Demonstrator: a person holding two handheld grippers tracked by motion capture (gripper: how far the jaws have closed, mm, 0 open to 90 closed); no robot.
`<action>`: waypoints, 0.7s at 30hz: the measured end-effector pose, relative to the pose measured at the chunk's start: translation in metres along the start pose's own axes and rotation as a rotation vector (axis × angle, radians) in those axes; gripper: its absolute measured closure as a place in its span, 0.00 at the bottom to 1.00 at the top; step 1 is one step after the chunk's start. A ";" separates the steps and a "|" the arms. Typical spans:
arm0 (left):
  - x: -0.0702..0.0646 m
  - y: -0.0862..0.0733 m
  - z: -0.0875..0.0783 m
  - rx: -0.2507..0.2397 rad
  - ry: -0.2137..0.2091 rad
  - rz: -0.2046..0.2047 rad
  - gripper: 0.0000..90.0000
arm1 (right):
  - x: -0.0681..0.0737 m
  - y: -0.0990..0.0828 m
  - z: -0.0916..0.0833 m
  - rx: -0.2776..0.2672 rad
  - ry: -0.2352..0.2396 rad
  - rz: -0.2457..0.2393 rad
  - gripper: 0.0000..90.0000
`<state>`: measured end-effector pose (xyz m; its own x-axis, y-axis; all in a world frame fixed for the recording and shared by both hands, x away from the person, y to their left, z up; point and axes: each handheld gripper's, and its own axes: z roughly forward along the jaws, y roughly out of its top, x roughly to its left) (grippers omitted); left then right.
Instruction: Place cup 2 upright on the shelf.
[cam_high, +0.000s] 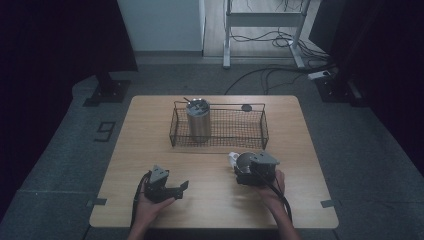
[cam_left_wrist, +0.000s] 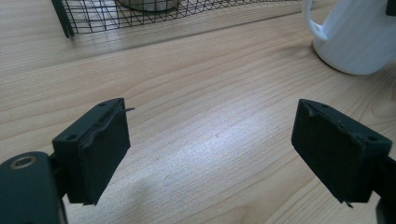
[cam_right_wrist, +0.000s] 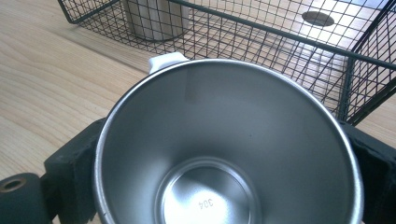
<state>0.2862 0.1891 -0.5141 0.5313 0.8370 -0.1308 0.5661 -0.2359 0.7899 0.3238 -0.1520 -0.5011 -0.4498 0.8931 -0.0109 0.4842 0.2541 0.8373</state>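
The right claw (cam_high: 248, 169) is closing on a white mug (cam_right_wrist: 229, 149) with a steel interior, its jaws standing on either side of the mug's wall as seen in the right gripper view; the mug is sitting on the tabletop (cam_high: 210, 165), right of centre and just near of the wire basket (cam_high: 218, 125). The step in hand appears to be the grasp of the mug, with the lift not yet begun. The next move probably calls for raising the mug clear of the basket's near rim and carrying it far, into the free right part of the basket, since a steel tumbler (cam_high: 198, 119) is already occupying the left part. The mug's handle (cam_right_wrist: 166, 61) is pointing far, toward the basket, so clearance at the rim will matter. The right hand (cam_high: 272, 187) is holding its claw level and aimed far. The left claw (cam_high: 172, 188) is resting low at the near left, jaws spread wide and gripping nothing, aimed right toward the mug.
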 end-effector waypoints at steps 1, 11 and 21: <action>0.000 0.000 0.000 -0.001 0.001 -0.001 0.13 | 0.000 0.000 0.000 0.000 0.002 -0.001 0.06; 0.002 -0.001 0.001 0.008 -0.002 -0.001 0.13 | -0.001 -0.001 -0.001 -0.005 0.009 0.001 0.06; -0.001 0.000 -0.001 -0.001 -0.004 0.005 0.13 | -0.004 0.000 -0.003 -0.002 0.021 0.014 0.06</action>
<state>0.2855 0.1888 -0.5136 0.5364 0.8340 -0.1292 0.5630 -0.2397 0.7909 0.3232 -0.1564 -0.5000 -0.4582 0.8888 0.0123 0.4890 0.2405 0.8385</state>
